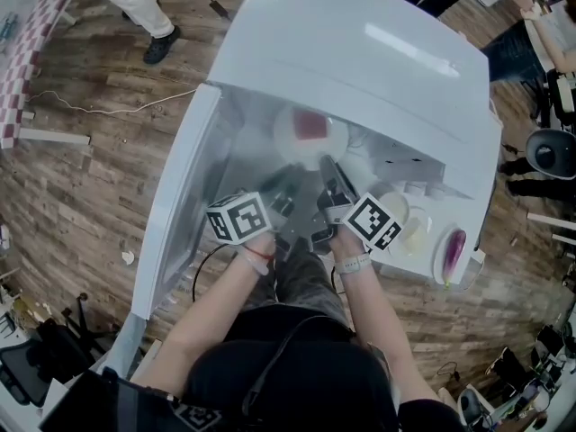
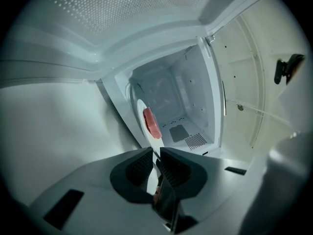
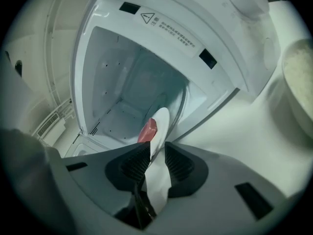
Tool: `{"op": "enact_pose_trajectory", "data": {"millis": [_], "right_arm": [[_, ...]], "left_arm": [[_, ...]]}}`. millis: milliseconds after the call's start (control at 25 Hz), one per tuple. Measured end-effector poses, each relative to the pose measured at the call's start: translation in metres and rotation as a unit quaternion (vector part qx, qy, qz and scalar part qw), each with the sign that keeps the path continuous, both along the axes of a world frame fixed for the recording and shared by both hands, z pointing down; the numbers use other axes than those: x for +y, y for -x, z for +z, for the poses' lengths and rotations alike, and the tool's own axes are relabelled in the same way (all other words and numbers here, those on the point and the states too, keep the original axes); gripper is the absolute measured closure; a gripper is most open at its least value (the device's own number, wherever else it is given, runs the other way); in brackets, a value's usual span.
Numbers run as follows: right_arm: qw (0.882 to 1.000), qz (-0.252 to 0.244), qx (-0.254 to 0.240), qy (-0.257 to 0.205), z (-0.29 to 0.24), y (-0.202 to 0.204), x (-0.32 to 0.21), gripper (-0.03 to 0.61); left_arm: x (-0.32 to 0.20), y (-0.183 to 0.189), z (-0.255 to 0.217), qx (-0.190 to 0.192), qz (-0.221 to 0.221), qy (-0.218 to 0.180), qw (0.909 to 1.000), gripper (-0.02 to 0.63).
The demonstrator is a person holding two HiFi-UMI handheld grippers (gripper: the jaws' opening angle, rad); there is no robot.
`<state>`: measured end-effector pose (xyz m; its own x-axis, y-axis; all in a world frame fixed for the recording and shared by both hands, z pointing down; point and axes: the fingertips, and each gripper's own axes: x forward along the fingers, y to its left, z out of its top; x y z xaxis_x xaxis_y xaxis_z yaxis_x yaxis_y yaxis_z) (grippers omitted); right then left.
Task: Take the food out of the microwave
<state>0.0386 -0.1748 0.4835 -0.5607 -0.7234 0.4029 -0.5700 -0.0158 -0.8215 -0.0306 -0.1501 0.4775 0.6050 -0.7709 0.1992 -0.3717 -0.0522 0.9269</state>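
Left gripper (image 2: 157, 153): my fingers pinch narrow on the rim of the white plate (image 1: 310, 138). Right gripper (image 3: 156, 151): fingers clamped on that rim too, just beside. The red food (image 1: 310, 122) rides on the plate, at the microwave's (image 1: 360, 52) open mouth, door (image 1: 171, 214) swung wide.

The person wears a black top (image 1: 288, 372) and grey trousers (image 1: 301, 277), with a thin red band (image 1: 258, 253) on the left wrist and a pale strap (image 1: 353, 264) on the right. The left gripper (image 2: 155, 152) and right gripper (image 3: 156, 150) each have a light grey body and black ribbed jaw pads. The left cube (image 1: 238, 217) and right cube (image 1: 373, 220) are white with black square markers.
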Motion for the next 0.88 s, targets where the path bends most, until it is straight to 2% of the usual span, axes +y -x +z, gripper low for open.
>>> {"op": "enact_pose_trajectory", "data": {"millis": [400,680,760,880], "right_arm": [[0.997,0.029,-0.069,0.013,-0.001,-0.006,0.003,0.515],[0.996,0.027,-0.086,0.018,-0.004,-0.013,0.011,0.523],[0.996,0.028,-0.088,0.019,-0.004,-0.015,0.012,0.525],[0.995,0.025,-0.09,0.021,-0.004,-0.017,0.015,0.525]], "left_arm": [[0.004,-0.006,-0.002,-0.011,0.005,-0.028,0.9995,0.558],[0.006,-0.008,-0.004,-0.018,0.004,-0.037,0.9991,0.558],[0.006,-0.009,-0.005,-0.008,-0.001,-0.036,0.9993,0.558],[0.005,-0.007,-0.005,0.031,-0.02,-0.023,0.999,0.558]]}}
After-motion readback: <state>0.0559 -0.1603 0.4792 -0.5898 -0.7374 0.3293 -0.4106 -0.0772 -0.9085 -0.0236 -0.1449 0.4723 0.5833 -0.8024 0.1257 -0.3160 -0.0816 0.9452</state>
